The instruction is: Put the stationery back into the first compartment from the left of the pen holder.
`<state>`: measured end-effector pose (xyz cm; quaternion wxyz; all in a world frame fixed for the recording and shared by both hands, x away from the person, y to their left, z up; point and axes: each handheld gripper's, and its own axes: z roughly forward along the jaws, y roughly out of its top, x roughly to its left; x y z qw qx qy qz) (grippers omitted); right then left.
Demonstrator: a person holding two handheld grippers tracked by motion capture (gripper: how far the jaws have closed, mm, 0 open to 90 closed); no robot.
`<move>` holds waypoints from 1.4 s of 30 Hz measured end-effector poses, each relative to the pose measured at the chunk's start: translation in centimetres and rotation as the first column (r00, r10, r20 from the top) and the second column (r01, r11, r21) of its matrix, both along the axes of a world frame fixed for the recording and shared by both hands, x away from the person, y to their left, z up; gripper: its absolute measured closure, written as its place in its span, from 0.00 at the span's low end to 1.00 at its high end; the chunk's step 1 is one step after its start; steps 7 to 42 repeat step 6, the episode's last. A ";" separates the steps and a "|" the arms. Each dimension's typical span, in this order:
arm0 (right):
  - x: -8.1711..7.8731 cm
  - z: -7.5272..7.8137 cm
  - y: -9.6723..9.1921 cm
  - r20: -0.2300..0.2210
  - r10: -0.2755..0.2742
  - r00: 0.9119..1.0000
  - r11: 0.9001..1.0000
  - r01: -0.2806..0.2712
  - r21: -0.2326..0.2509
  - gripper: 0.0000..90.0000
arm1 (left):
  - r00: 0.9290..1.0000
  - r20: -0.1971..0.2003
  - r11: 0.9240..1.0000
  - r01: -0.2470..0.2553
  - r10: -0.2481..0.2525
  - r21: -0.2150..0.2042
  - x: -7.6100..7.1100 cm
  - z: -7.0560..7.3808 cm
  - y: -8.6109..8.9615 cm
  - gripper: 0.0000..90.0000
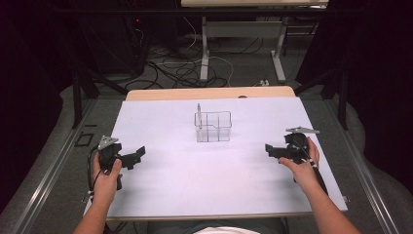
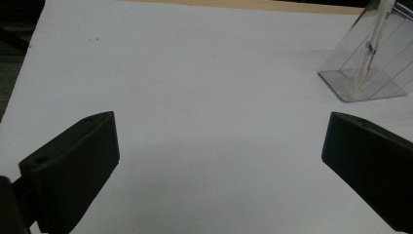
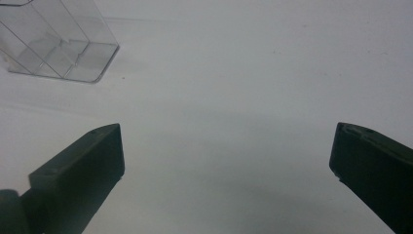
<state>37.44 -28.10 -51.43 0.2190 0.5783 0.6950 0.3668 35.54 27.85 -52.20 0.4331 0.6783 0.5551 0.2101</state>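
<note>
A clear plastic organiser (image 1: 213, 126) with several compartments stands in the middle of the white table top (image 1: 214, 185). A thin pale pen-like stick (image 1: 198, 111) stands upright in its left rear compartment. The organiser (image 2: 370, 63) and the stick (image 2: 371, 46) appear at the upper right of the left gripper view. In the right gripper view the organiser (image 3: 56, 41) sits at the upper left. My left gripper (image 1: 139, 153) is held at the table's left, open and empty. My right gripper (image 1: 269, 149) is held at the right, open and empty. Both point inward, well apart from the organiser.
The white sheet covers a wooden table whose far edge (image 1: 209, 92) shows as a tan strip. Beyond it are a second table's legs (image 1: 204, 48) and loose cables (image 1: 180, 68) on the floor. Dark frame bars (image 1: 77, 97) stand at both sides.
</note>
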 end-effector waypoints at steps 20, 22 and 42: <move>0.0 -0.1 -0.2 -0.003 -0.009 1.000 1.000 0.009 0.008 0.00 | 1.000 -0.001 1.000 -0.001 0.001 0.001 0.0 0.0 -0.1 0.00; 0.0 -0.1 -0.2 -0.003 -0.009 1.000 1.000 0.009 0.008 0.00 | 1.000 -0.001 1.000 -0.001 0.001 0.001 0.0 0.0 -0.1 0.00; 0.0 -0.1 -0.2 -0.003 -0.009 1.000 1.000 0.009 0.008 0.00 | 1.000 -0.001 1.000 -0.001 0.001 0.001 0.0 0.0 -0.1 0.00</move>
